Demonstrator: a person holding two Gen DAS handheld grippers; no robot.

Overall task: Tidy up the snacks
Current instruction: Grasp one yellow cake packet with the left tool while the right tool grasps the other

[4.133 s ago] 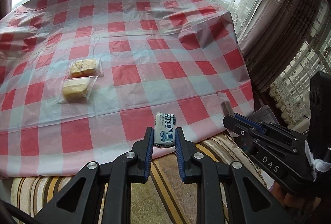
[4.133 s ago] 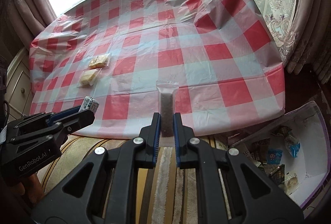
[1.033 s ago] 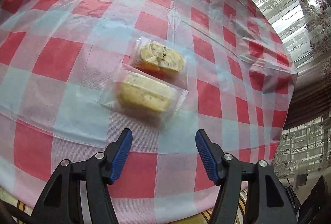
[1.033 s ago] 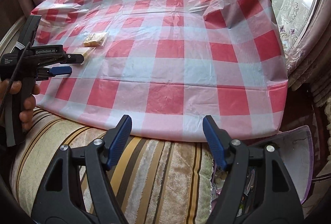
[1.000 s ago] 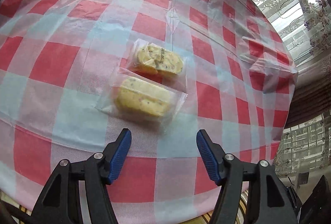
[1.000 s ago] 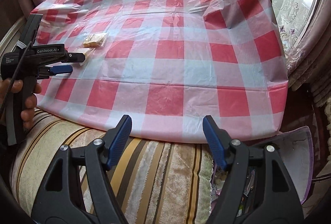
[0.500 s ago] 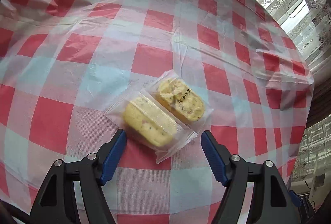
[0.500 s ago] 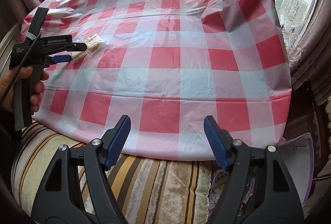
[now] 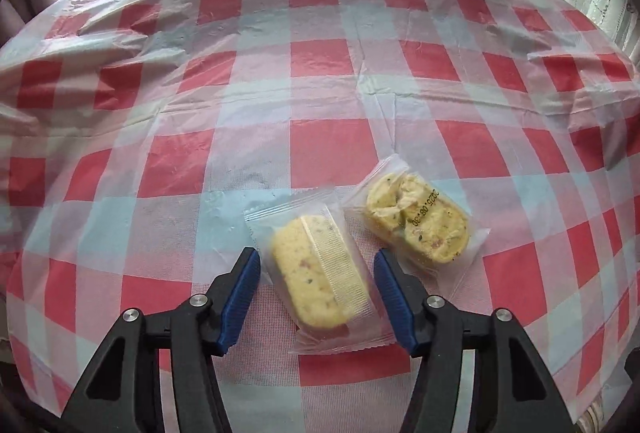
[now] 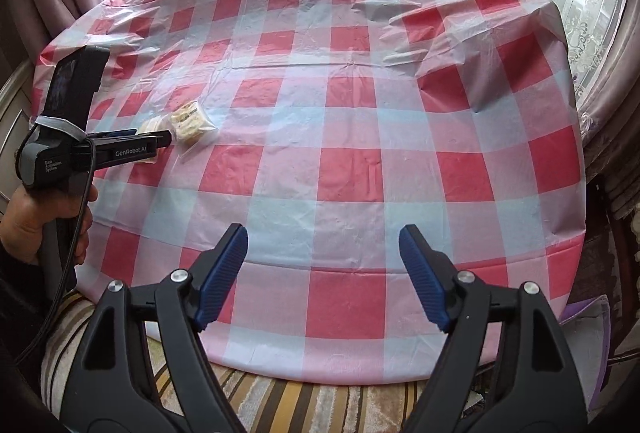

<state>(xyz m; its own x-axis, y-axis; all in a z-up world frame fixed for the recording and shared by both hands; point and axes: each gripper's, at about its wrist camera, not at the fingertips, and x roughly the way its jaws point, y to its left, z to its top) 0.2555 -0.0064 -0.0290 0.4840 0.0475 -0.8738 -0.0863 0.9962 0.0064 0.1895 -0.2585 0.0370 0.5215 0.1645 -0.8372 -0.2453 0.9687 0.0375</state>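
Note:
Two clear-wrapped yellow cake packets lie side by side on the red-and-white checked tablecloth (image 9: pixel 328 145). The nearer packet (image 9: pixel 320 273) sits between the blue pads of my left gripper (image 9: pixel 316 255), whose jaws are closing; the pads stand close on either side and do not visibly press it. The second packet (image 9: pixel 418 229) lies just right of the right pad. In the right wrist view the left gripper (image 10: pixel 160 141) half hides one packet (image 10: pixel 150 127) beside the other (image 10: pixel 190 121). My right gripper (image 10: pixel 322 233) hangs over the table's near edge, jaws opening, nothing between them.
A hand (image 10: pixel 24 225) holds the left gripper's handle at the left edge. A striped cushion (image 10: pixel 300 405) lies below the table's near edge. Curtains (image 10: pixel 600 73) hang at the right, and a purple-edged box corner (image 10: pixel 588 333) shows low right.
The left gripper has rolled and closed in on the nearer cake packet, its jaws narrower around it. The right gripper has moved forward over the table edge with its jaws slightly wider.

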